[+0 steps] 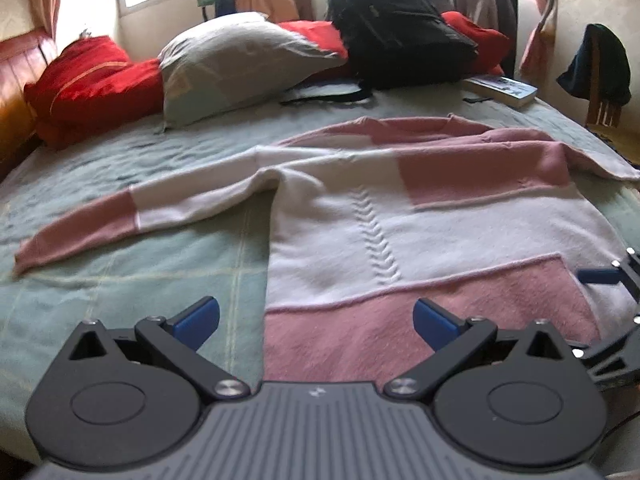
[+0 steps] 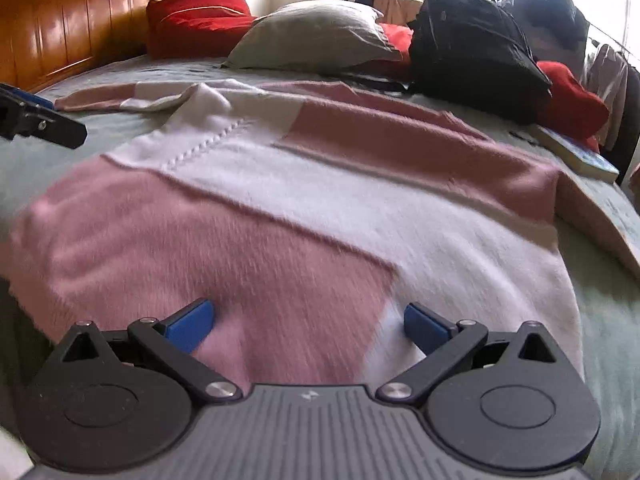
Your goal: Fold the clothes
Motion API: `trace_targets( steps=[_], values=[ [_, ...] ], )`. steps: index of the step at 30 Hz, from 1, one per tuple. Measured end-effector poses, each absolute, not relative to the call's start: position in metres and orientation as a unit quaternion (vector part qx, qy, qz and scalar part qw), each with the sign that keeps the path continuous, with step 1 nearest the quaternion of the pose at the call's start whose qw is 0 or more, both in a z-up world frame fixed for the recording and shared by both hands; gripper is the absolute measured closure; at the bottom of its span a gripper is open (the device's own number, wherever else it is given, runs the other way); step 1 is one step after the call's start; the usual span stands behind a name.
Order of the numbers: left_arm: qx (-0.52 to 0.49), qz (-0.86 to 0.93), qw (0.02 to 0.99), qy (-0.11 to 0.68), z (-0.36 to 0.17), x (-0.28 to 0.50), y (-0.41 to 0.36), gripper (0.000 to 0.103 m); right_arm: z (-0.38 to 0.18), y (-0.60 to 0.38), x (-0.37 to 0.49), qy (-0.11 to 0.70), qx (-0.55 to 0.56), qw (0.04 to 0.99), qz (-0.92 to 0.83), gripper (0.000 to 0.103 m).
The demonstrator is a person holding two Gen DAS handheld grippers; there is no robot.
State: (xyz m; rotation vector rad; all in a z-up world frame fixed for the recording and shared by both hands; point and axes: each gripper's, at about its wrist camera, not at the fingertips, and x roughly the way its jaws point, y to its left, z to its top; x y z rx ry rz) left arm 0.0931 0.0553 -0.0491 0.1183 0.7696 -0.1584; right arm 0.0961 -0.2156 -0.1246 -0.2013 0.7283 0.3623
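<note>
Held the left gripper [image 1: 316,314] low and flat, pointing across the bed. Had its blue fingers [image 1: 198,318] spread wide, with nothing pinched. Saw the pink and white sweater [image 1: 400,220] lying flat ahead. Found its left side edge running up between the two fingers, with green bed cover [image 1: 140,280] in front of the left finger and pink knit in front of the right finger. Saw one long sleeve [image 1: 120,212] stretched out far past the left finger, with lots of open cover around it.

Held the right gripper [image 2: 308,318] low and flat too, just above the bottom of the sweater. Had its fingers [image 2: 424,326] spread wide as well, holding nothing. Saw pink knit ahead of the left finger and white knit ahead of the right finger. Found the sweater's right side edge out past the right finger, with bare cover beyond it.

Spotted, far ahead of both sets of fingers, a grey pillow [image 1: 240,60], red cushions [image 1: 88,80], a black backpack [image 1: 396,28] and a book [image 1: 504,88]. Noticed each gripper peeking in at the side of the other's view.
</note>
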Motion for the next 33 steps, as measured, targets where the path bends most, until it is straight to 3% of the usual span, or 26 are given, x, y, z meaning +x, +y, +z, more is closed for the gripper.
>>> trace_targets(
  steps=[11,18,25,33],
  values=[
    [0.038,-0.162,0.900,0.404,-0.075,0.109,0.025,0.001,-0.121,-0.237,0.084,0.358,-0.070,0.920,0.144,0.000],
    [0.082,-0.157,0.885,0.430,-0.110,0.095,0.009,0.001,-0.128,-0.243,0.090,0.364,-0.057,0.919,0.138,0.000],
    [0.084,-0.156,0.876,0.449,-0.096,0.094,0.014,0.001,-0.124,-0.253,0.083,0.366,-0.044,0.918,0.145,0.000],
    [0.128,-0.172,0.888,0.406,-0.073,0.124,-0.016,0.001,-0.092,-0.265,0.128,0.330,-0.029,0.937,0.111,0.000]
  ],
)
